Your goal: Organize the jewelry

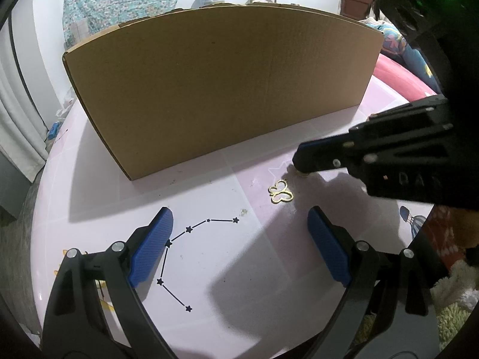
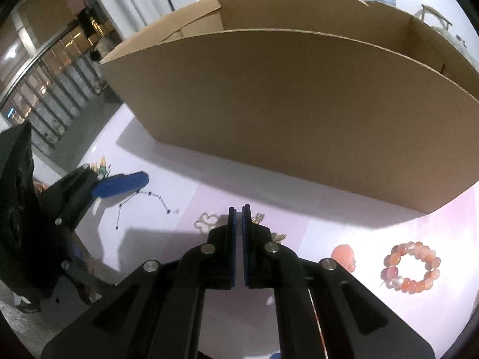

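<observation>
The left gripper (image 1: 239,245) hangs over the pale pink table (image 1: 209,269) with its blue pads spread wide and nothing between them, above the printed star constellation (image 1: 179,251); it looks parked there as a spare, ready to take the next piece without crowding the other tool. Behind it the cardboard box (image 1: 215,89) stands with its long wall toward both hands and its top open, which by my reading makes it the place the jewelry is meant to go. Further right, the gold butterfly charm (image 1: 280,192) lies flat on the table, touched by nothing, just beside the tip of the right gripper (image 1: 299,161). That gripper slants steeply down with its jaws pinched together, the tip pressed at the table where a small gold piece (image 1: 304,174) shows under it; whether it is truly caught between the pads or only lies beneath them I cannot tell, since from its own camera the pads (image 2: 232,239) leave only a thin slit and hide what is at the tip. A bit of gold metal (image 2: 259,217) peeks out beside them. The steep angle suits a thin flat thing that must be nipped at its edge. Farthest right, a pink stone (image 2: 344,255) and a beaded bracelet (image 2: 411,266) wait apart in the light, untouched
</observation>
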Demonstrator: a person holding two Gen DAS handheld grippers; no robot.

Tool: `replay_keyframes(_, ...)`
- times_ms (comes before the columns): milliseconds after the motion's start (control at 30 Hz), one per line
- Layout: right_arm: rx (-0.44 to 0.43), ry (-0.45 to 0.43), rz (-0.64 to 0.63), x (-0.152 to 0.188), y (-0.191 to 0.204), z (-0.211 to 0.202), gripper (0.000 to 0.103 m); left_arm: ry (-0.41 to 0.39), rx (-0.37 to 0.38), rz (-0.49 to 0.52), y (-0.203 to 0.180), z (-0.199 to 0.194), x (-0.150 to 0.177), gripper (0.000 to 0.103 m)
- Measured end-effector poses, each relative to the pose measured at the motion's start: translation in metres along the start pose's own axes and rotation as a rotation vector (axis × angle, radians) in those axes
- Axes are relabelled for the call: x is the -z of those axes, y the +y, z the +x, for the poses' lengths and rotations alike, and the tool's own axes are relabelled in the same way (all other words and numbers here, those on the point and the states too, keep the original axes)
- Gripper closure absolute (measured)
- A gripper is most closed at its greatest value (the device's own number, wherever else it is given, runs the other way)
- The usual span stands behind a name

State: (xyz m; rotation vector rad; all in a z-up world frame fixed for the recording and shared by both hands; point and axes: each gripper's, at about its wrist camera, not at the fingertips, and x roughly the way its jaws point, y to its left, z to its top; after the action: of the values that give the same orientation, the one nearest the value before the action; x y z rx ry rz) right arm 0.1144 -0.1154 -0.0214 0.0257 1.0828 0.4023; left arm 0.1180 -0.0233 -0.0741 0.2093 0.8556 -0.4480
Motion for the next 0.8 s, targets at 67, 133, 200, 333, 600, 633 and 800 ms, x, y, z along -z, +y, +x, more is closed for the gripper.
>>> replay_keyframes(67,-0.039,0.017,0.003,0.001,0.000,0.002,0.099,-0.001,0.000,-0.001,-0.002,0.000,0.001,0.015)
replay_keyframes(133,-0.074,0.038,-0.006,0.002,0.005,0.004,0.099,-0.001,0.000,-0.001,-0.003,0.001,0.001,0.015)
replay_keyframes(200,-0.086,0.051,-0.015,0.004,0.010,0.004,0.098,-0.001,-0.001,-0.002,-0.004,0.001,0.001,0.015)
replay_keyframes(333,-0.075,0.054,0.011,0.011,0.006,0.001,0.080,-0.001,0.001,0.000,-0.003,0.001,0.001,0.015)
replay_keyframes(600,-0.035,-0.012,0.143,0.019,-0.027,-0.017,0.078,-0.005,-0.002,0.000,-0.003,0.001,0.000,0.015)
replay_keyframes(633,-0.042,-0.017,0.138,0.019,-0.026,-0.019,0.078,-0.005,-0.002,0.000,-0.003,0.001,0.000,0.015)
replay_keyframes(800,-0.046,-0.003,0.065,0.028,-0.009,-0.022,0.078,-0.011,-0.006,-0.004,-0.001,0.003,-0.001,0.015)
